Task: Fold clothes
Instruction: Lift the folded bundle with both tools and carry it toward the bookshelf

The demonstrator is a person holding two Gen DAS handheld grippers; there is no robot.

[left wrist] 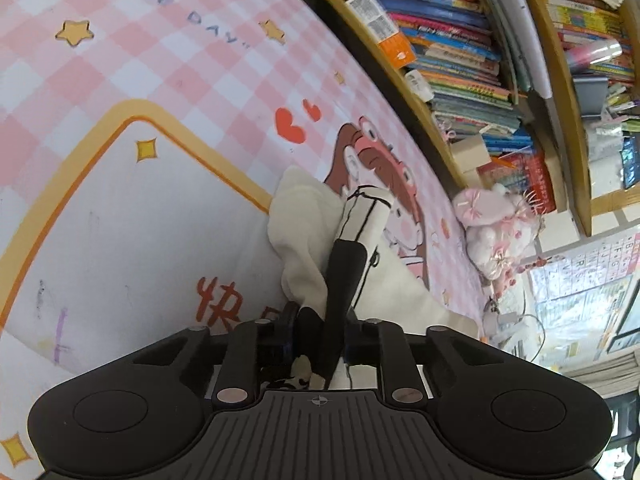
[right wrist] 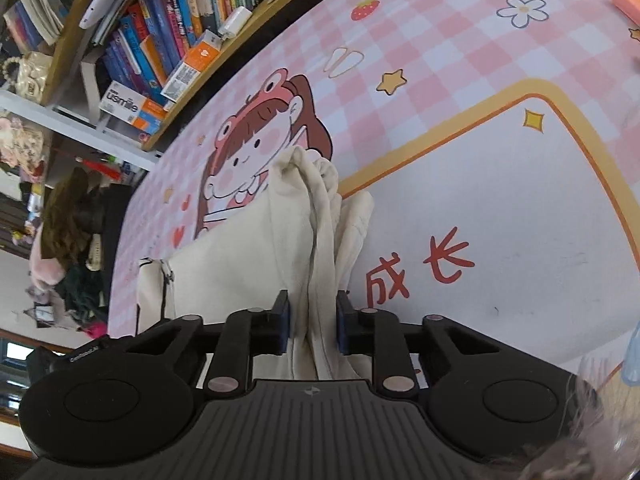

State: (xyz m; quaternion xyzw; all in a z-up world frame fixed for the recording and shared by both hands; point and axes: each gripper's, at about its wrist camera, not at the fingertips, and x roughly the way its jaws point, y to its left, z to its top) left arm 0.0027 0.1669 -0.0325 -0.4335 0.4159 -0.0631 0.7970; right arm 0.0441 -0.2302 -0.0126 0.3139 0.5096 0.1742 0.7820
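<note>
Since both jaws pinch the cream garment [right wrist: 292, 216], it runs up-frame from my left gripper [left wrist: 320, 320] and right gripper [right wrist: 313, 320].

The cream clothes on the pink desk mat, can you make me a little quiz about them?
1. True or false: the right gripper has cream cloth between its fingers.
2. What stands behind the desk mat? A) a window B) shelves of books C) a sink
3. What sort of garment part does the left gripper hold?

Key: 1. True, bunched fabric sits between the pads. 2. B. 3. A black strip with cream cloth; which part of the garment cannot be told.
</note>
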